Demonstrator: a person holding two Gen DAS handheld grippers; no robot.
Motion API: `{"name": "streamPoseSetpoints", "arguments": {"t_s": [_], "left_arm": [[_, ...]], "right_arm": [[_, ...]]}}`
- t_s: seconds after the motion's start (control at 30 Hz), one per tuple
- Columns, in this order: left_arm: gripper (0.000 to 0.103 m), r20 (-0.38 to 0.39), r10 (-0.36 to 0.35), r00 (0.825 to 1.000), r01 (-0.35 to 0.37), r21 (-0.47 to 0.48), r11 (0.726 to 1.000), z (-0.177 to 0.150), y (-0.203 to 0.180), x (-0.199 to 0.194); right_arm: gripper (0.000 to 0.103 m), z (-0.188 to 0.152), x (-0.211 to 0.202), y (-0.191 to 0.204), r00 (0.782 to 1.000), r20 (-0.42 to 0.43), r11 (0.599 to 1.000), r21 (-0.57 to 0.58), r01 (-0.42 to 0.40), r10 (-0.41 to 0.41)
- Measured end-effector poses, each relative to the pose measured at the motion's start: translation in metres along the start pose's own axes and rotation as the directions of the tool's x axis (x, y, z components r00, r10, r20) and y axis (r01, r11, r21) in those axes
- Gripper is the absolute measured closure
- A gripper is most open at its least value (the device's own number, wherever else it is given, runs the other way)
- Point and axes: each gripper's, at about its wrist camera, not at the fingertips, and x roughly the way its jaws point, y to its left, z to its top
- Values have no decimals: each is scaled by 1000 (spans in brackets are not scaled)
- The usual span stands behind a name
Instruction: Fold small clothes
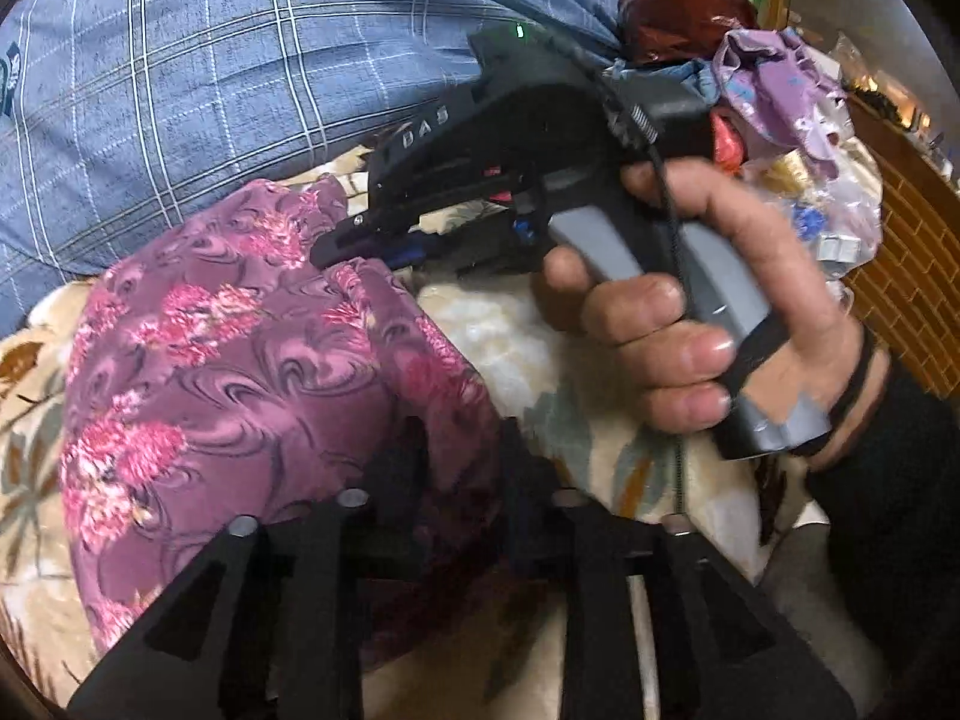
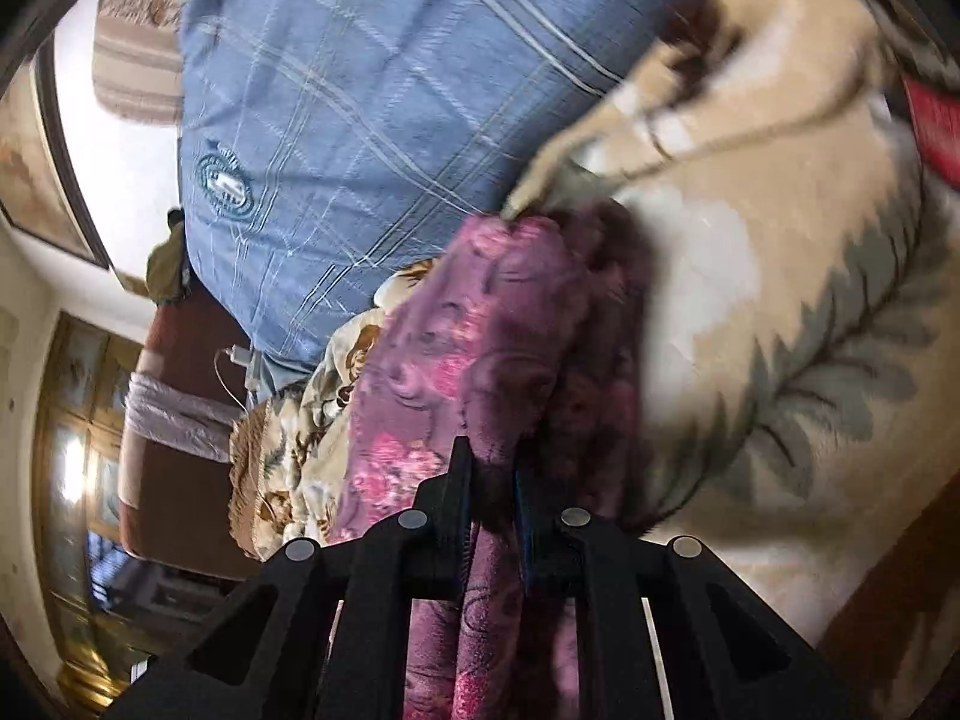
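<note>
Purple floral garment (image 2: 480, 360) bunched between clenched right tool (image 2: 492, 510) fingers; left tool (image 1: 462, 468) grip unclear.

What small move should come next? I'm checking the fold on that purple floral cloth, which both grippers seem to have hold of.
Probably draw the two grippers apart to pull the purple floral cloth taut before folding. The right gripper pinches a bunched ridge of it, the left gripper also clamps it, and the fabric between them sags in wrinkles over the cream leaf-print blanket.
</note>
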Motion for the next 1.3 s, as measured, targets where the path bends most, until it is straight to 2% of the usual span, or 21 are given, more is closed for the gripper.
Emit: {"name": "streamPoseSetpoints", "arguments": {"t_s": [0.03, 0.1, 0.13, 0.17, 0.23, 0.27, 0.37, 0.43, 0.47, 0.53, 0.57, 0.63, 0.73, 0.83, 0.87, 0.9, 0.97, 1.0, 1.07, 1.17, 1.3], "left_arm": [[63, -13, -38, 999, 38, -1, 999, -3, 0, -7], [62, -7, -85, 996, 85, -3, 996, -10, 4, -28], [56, 13, -101, 995, 101, -2, 995, -17, 1, -44], [43, 53, -114, 992, 114, -6, 993, -26, 4, -66], [34, 113, -85, 990, 92, -52, 994, -42, 18, -97], [34, 125, -70, 990, 81, -84, 993, -50, 28, -107], [34, 112, -8, 994, 33, -217, 976, -68, 60, -121], [34, 80, 17, 997, 13, -351, 936, -75, 87, -117], [34, 54, 10, 999, 13, -424, 906, -80, 103, -112], [34, 13, -23, 1000, 26, -539, 842, -87, 129, -102], [34, 10, -31, 999, 32, -560, 828, -86, 133, -99], [34, 16, -37, 999, 39, -591, 806, -88, 139, -98], [34, 26, -32, 999, 41, -573, 819, -89, 137, -100], [34, -5, -45, 999, 35, -559, 829, -85, 133, -87], [34, -22, -61, 998, 38, -567, 823, -84, 134, -82], [34, -22, -75, 997, 49, -576, 816, -82, 135, -80], [34, 9, -106, 994, 90, -601, 794, -79, 138, -82], [33, 19, -111, 994, 99, -615, 783, -77, 140, -82], [30, 18, -107, 994, 94, -642, 761, -74, 144, -79], [28, -53, -117, 992, 53, -662, 748, -69, 147, -59], [28, -103, -138, 985, 33, -675, 737, -75, 145, -35]], "right_arm": [[85, -2, -3, -4, 1000, 13, 1000, 17, 1, -1], [80, -8, -14, -1, 998, 46, 999, 25, 31, -32], [75, -15, -26, 8, 995, 77, 998, 6, 67, -67], [69, -24, -39, 17, 988, 120, 995, -15, 102, -99], [57, -48, -67, 40, 970, 214, 990, -50, 132, -119], [50, -68, -79, 52, 961, 255, 990, -69, 125, -104], [47, -113, -88, 60, 947, 305, 991, -49, 125, -104], [47, -131, -79, 55, 948, 300, 992, -26, 122, -108], [51, -136, -68, 50, 954, 277, 993, -11, 121, -113], [72, -136, -50, 45, 957, 241, 986, -4, 169, -163], [93, -136, -47, 41, 952, 230, 978, 4, 209, -204], [94, -139, -52, 39, 950, 232, 978, 22, 208, -207], [95, -150, -64, 35, 945, 247, 977, 48, 208, -213], [94, -156, -50, 10, 961, 177, 975, 110, 195, -212], [93, -156, -44, 4, 968, 148, 975, 115, 188, -204], [87, -156, -45, 4, 969, 151, 978, 107, 181, -196], [82, -155, -57, 15, 966, 200, 986, 63, 156, -166], [68, -155, -60, 17, 966, 211, 989, 53, 139, -147], [52, -156, -62, 15, 966, 219, 991, 54, 126, -135], [53, -154, -58, 3, 971, 193, 988, 85, 126, -141], [53, -152, -53, -10, 976, 165, 986, 109, 124, -141]]}}
